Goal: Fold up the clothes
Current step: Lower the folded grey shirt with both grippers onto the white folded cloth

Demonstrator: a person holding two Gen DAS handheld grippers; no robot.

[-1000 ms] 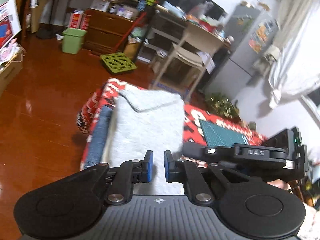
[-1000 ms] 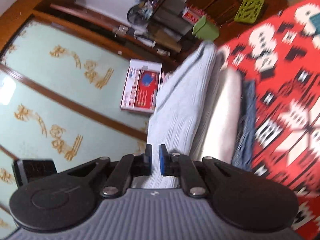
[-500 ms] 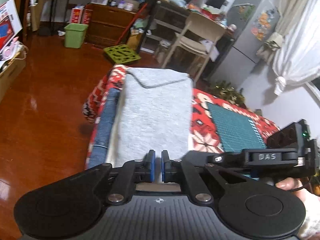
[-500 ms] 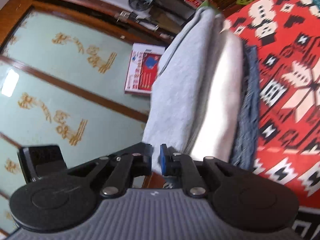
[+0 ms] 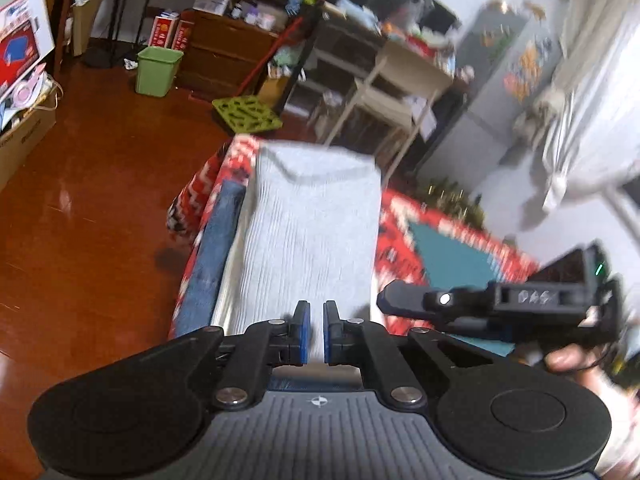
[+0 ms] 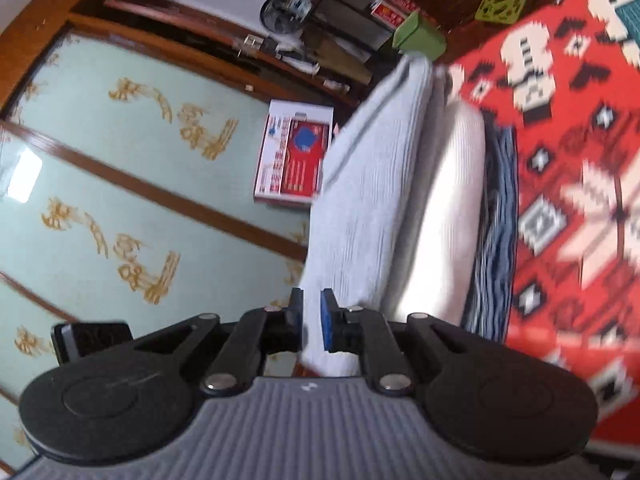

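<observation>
A folded grey ribbed garment lies flat on top of a stack, over a white garment and blue jeans. The stack sits at the left end of a table covered by a red patterned cloth. My left gripper is shut on the grey garment's near edge, which shows between its blue pads. My right gripper is shut on the near corner of the same grey garment. In the left wrist view the right gripper sits just right of the garment, held by a hand.
A teal mat lies on the red cloth to the right of the stack. Beyond the table are wooden floor, a green bin, a green crate and a chair. A red-and-white box leans on sliding panels.
The left jaws have narrowed onto the grey garment since one second ago. Both grippers shifted slightly along its near edge. The garment still lies flat on the stack.
</observation>
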